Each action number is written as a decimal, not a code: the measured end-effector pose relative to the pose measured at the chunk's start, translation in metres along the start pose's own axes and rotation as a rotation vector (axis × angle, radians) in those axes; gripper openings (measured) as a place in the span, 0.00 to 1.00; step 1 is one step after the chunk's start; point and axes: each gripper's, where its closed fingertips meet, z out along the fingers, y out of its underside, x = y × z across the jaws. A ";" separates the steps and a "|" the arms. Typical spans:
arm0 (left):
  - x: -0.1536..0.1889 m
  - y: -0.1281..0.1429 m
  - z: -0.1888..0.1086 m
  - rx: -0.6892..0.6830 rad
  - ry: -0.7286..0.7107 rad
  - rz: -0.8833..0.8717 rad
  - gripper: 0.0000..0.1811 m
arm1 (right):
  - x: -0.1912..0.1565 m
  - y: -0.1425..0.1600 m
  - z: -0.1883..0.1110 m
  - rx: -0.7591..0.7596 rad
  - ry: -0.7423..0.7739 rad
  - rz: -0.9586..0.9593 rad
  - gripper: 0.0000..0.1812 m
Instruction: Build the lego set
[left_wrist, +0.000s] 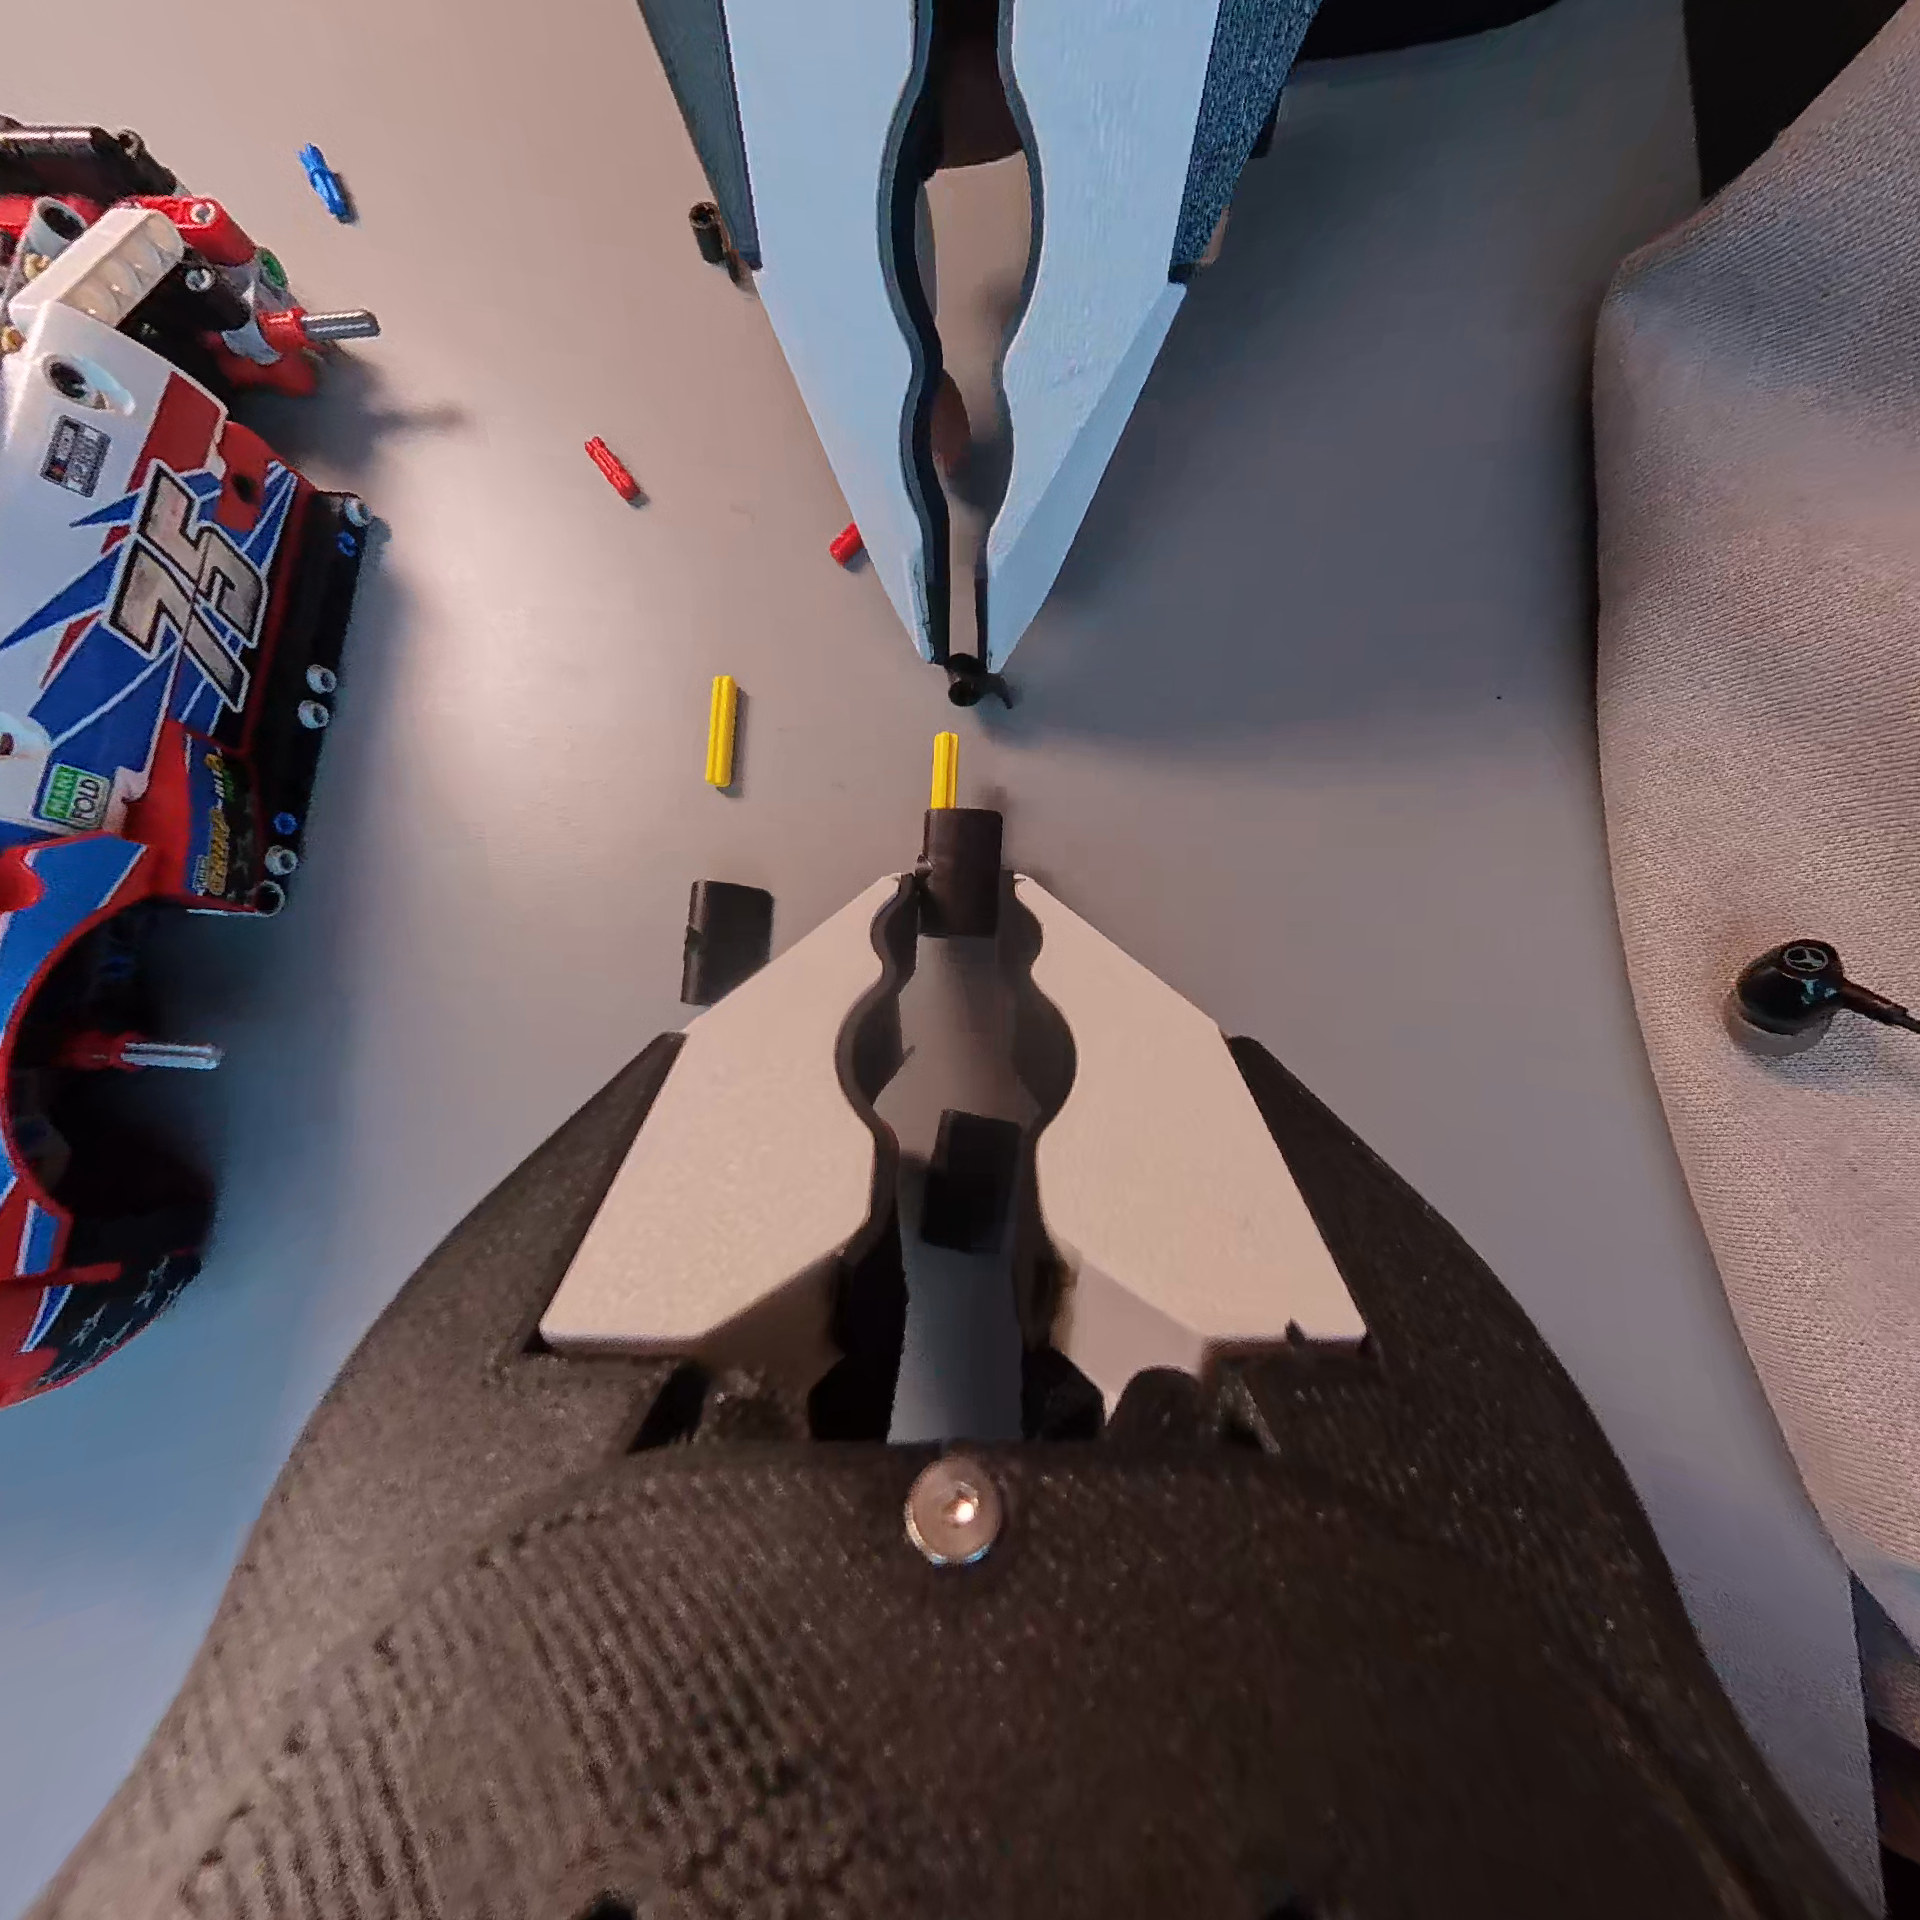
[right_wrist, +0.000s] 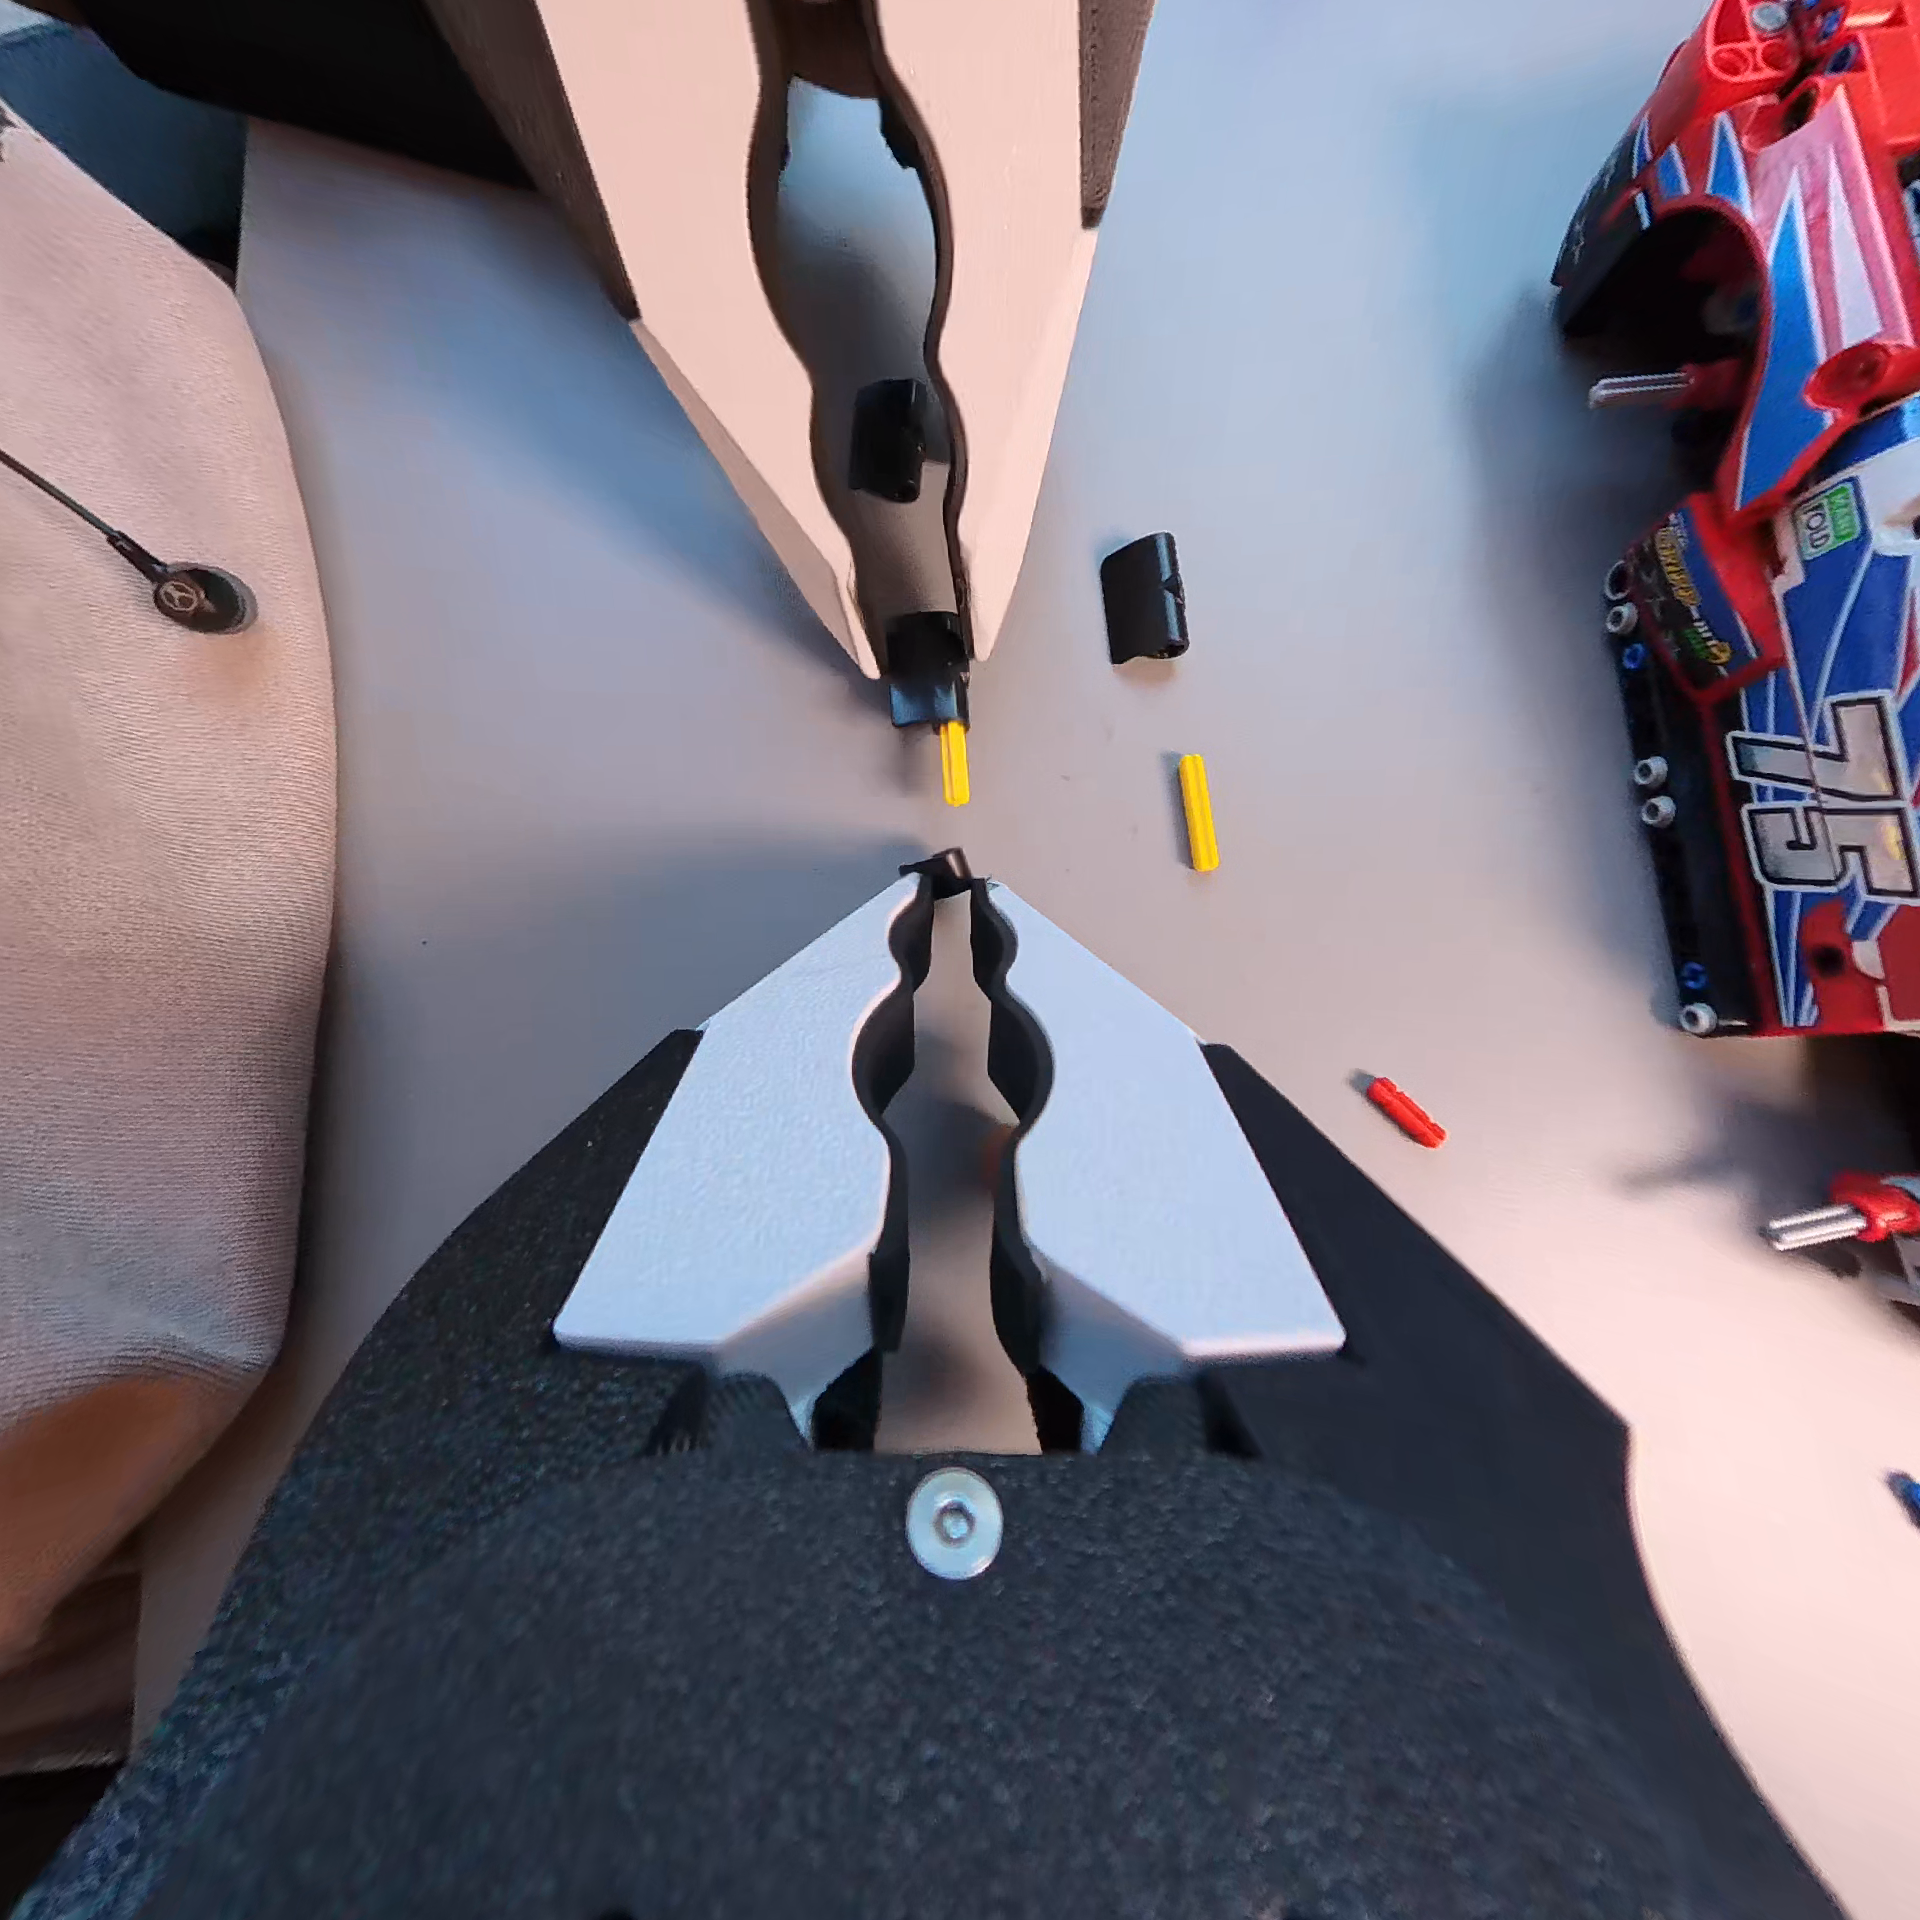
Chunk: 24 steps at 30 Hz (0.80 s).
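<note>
My left gripper (left_wrist: 961, 883) is shut on a black connector (left_wrist: 961, 868) with a yellow axle (left_wrist: 943, 769) sticking out forward. My right gripper (right_wrist: 948, 883) is shut on a small black pin (right_wrist: 945, 864) at its fingertips. The two grippers face each other tip to tip above the table, with a short gap between the pin and the axle's end. The right gripper (left_wrist: 966, 655) and its pin (left_wrist: 968, 688) show in the left wrist view. The left gripper (right_wrist: 925, 665), connector (right_wrist: 923, 691) and axle (right_wrist: 954, 764) show in the right wrist view.
A red, white and blue model car (left_wrist: 156, 727) (right_wrist: 1787, 623) lies at one side. Loose parts lie on the grey table: a yellow axle (left_wrist: 720, 730) (right_wrist: 1198, 812), two black connectors (left_wrist: 724, 940) (right_wrist: 888, 436), red pins (left_wrist: 611, 470) and a blue pin (left_wrist: 325, 182). A person's beige garment (left_wrist: 1766, 727) is opposite. Left tips to right tips: about 5 centimetres.
</note>
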 end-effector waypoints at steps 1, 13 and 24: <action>0.000 0.000 0.001 -0.006 -0.008 0.010 0.07 | 0.001 0.000 0.000 -0.005 0.006 0.003 0.02; 0.000 0.002 0.001 -0.049 -0.044 0.065 0.07 | -0.005 -0.001 0.002 -0.001 -0.034 -0.004 0.05; 0.012 0.007 -0.002 -0.088 0.001 0.090 0.07 | -0.011 -0.006 0.014 -0.107 -0.188 -0.148 0.06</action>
